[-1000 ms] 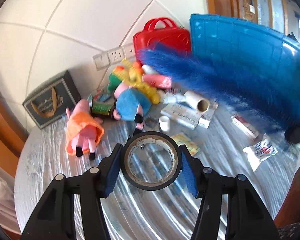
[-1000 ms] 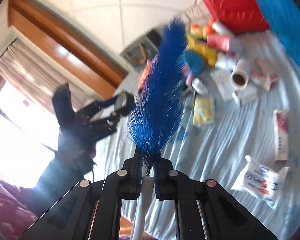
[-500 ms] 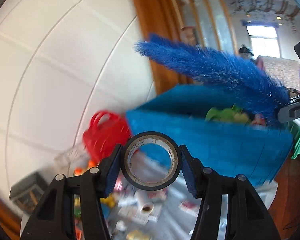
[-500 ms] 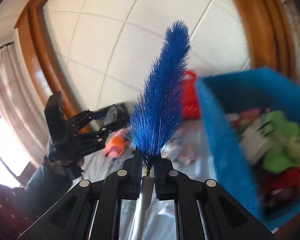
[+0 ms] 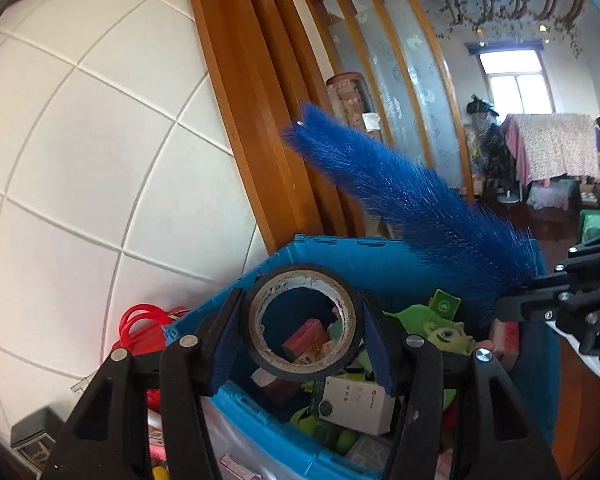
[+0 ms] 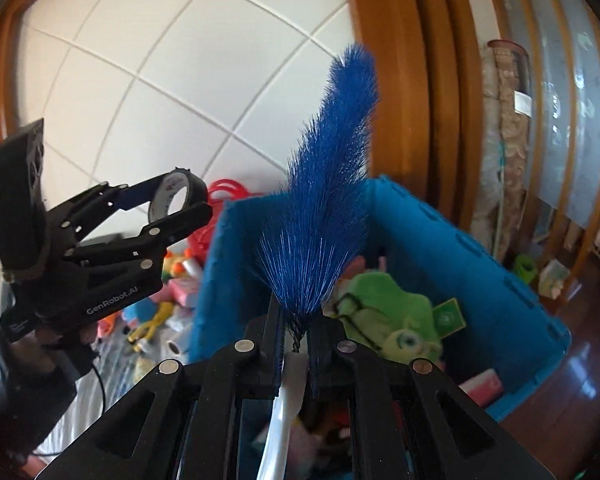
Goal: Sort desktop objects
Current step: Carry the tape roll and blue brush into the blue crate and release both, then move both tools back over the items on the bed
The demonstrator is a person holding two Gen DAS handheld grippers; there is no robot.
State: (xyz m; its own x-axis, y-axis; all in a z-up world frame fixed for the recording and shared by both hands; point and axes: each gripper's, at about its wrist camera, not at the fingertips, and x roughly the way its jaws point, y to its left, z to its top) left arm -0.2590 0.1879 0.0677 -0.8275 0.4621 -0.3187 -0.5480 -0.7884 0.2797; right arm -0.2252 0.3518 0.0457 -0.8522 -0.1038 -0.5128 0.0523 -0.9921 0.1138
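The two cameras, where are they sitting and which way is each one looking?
Left wrist: sits on the left gripper, looks along its fingers at the tape roll they hold and into the blue bin; its own black fingers show, with the right gripper at the edge.
Right wrist: sits on the right gripper, looks along the blue brush it clamps toward the bin; its own fingers show, with the left gripper beside.
Shared: bin, brush, tape roll, green plush toy.
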